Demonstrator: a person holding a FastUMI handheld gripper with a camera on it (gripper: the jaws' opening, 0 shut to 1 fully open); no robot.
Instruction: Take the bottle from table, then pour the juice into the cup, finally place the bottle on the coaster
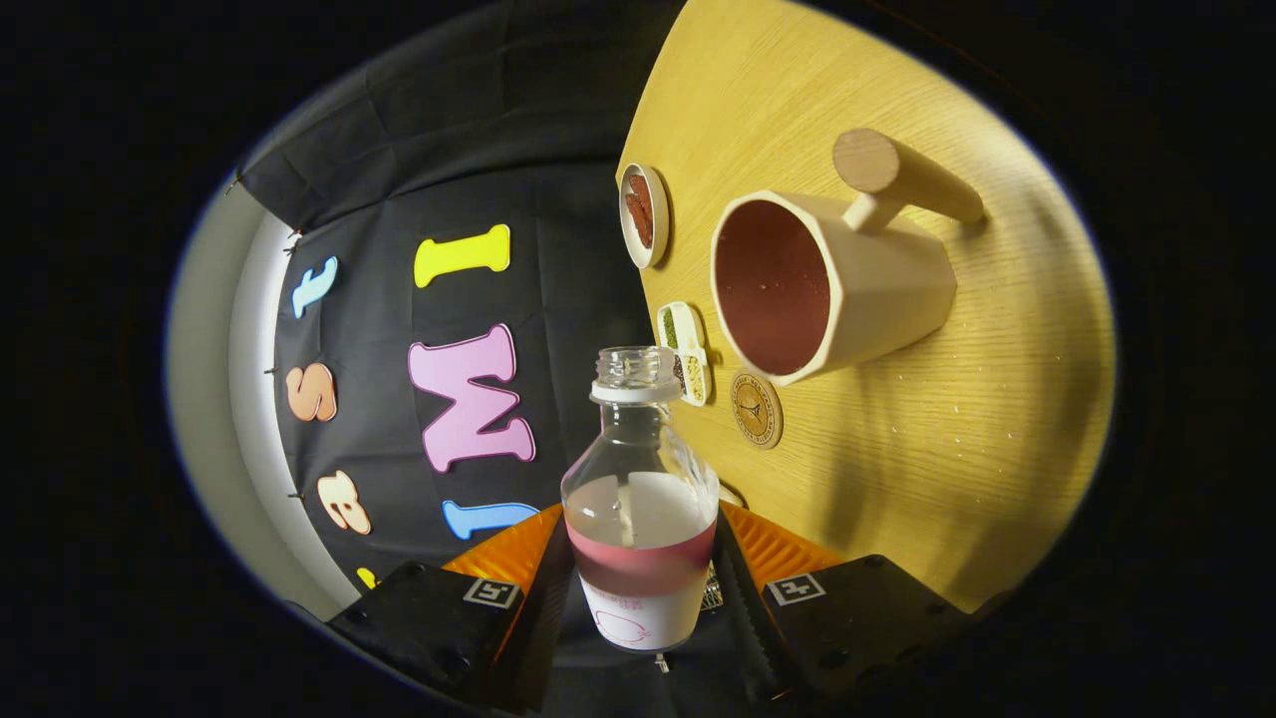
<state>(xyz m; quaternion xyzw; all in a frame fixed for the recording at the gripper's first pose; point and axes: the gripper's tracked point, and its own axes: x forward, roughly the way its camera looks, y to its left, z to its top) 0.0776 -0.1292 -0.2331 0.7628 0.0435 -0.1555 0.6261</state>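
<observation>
My gripper (638, 588) is shut on a clear, uncapped bottle (638, 479) with a white and red label; both fingers (543, 588) press on its sides. The whole view is rolled sideways, so the bottle is tipped, with its open mouth pointing ahead toward the cup. A little liquid lies low in the bottle, near the label. The cream cup (827, 284), with a round wooden handle, stands on the wooden table (957, 419) beyond the fingers, and its inside looks reddish. A round brown coaster (758, 409) lies on the table between the bottle's mouth and the cup.
A small round dish of reddish-brown bits (643, 214) and a small white divided dish of seeds (683, 351) sit at the table's far edge, by the booth's black cloth wall. Tiny droplets speckle the table near the cup.
</observation>
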